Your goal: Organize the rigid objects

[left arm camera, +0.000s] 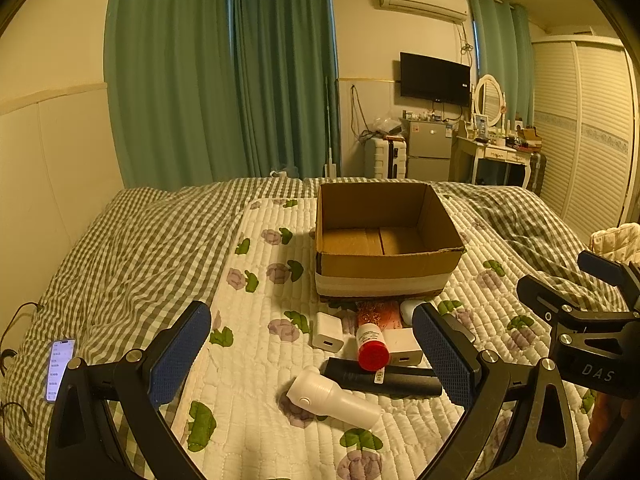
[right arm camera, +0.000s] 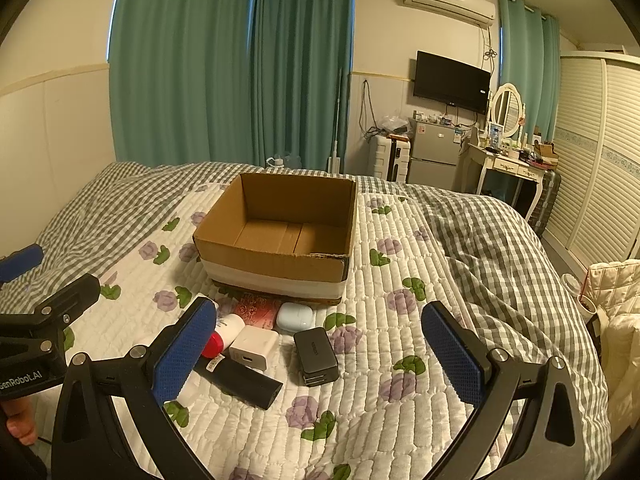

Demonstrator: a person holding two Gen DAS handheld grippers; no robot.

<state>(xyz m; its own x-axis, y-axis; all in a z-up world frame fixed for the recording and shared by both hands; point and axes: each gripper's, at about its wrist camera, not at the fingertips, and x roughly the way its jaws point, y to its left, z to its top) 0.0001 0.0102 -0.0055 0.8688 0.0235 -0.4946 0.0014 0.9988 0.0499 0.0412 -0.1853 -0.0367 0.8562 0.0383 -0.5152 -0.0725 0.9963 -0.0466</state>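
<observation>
On the bed, at about twelve o'clock from both grippers, sits an open cardboard box (left arm camera: pixel 384 240) with nothing seen inside it. Just in front of the box lies a little pile of hard things on the flowery quilt (left arm camera: pixel 256 360): a white torch (left arm camera: pixel 332 398), a long black bar (left arm camera: pixel 384 378), a bottle with a red cap (left arm camera: pixel 372 346) lying across the bar, two white chargers (left arm camera: pixel 328 332) and a red patterned packet (left arm camera: pixel 378 314). The right camera also shows a black power block (right arm camera: pixel 316 356) and a pale blue case (right arm camera: pixel 294 317). The left gripper (left arm camera: pixel 312 356) has its jaws wide apart and holds nothing. The right gripper (right arm camera: pixel 320 354) is wide apart too, and empty. My guess is that the job has not begun, since all the things are outside the box. A good first pick for the left side would be the torch at six o'clock of the pile, because it lies alone. Grab it across its thin handle, lift straight up, then carry it over the box wall before letting go. The right side could take the black block, which also lies free. The bottle touches the bar, so it may roll if bumped. Part of the packet is hidden under the box edge, and the writing on the labels is too small to read
</observation>
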